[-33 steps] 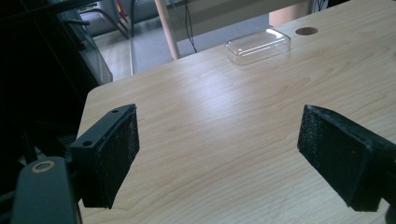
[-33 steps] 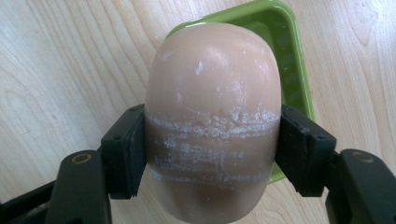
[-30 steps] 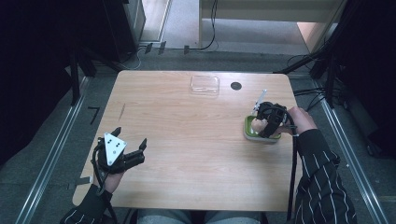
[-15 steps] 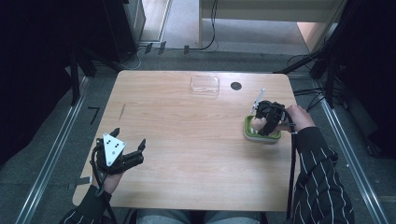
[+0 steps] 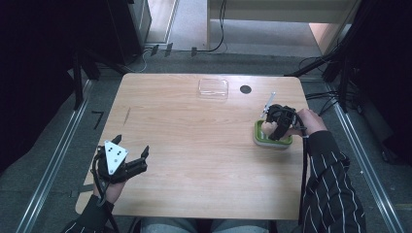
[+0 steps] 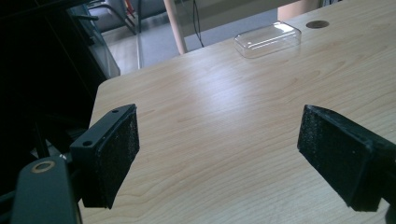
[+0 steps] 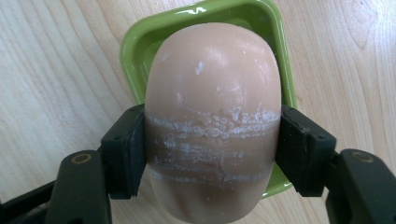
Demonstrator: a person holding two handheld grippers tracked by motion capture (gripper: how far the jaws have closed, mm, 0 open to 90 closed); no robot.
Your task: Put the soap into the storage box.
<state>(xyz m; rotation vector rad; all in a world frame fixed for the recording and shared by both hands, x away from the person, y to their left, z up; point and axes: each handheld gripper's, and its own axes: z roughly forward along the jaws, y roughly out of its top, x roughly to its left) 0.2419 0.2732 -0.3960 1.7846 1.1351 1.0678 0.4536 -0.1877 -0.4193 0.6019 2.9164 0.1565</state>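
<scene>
A peach-coloured bar of soap [image 7: 212, 121] with white scuff lines is clamped between the jaws of my right gripper [image 7: 211, 149], just over a small green dish [image 7: 135, 51]. From the high view, that right gripper [image 5: 278, 127] sits over the green dish [image 5: 272, 141] at the table's right side, the soap [image 5: 267, 128] peeking out on its left. My left gripper [image 5: 141, 159] rests low at the table's front left, jaws wide open with nothing between them. Its black pads [image 6: 116, 154] frame bare wood in the left gripper view.
A clear plastic lid or box [image 5: 213, 88] lies near the far edge of the wooden table [image 5: 194, 145], also visible as the clear box [image 6: 268, 39]. A dark round hole [image 5: 245, 89] sits beside it. Cables and dark equipment surround the table.
The right gripper with the soap has shifted slightly over the green dish. The left gripper has stayed put.
</scene>
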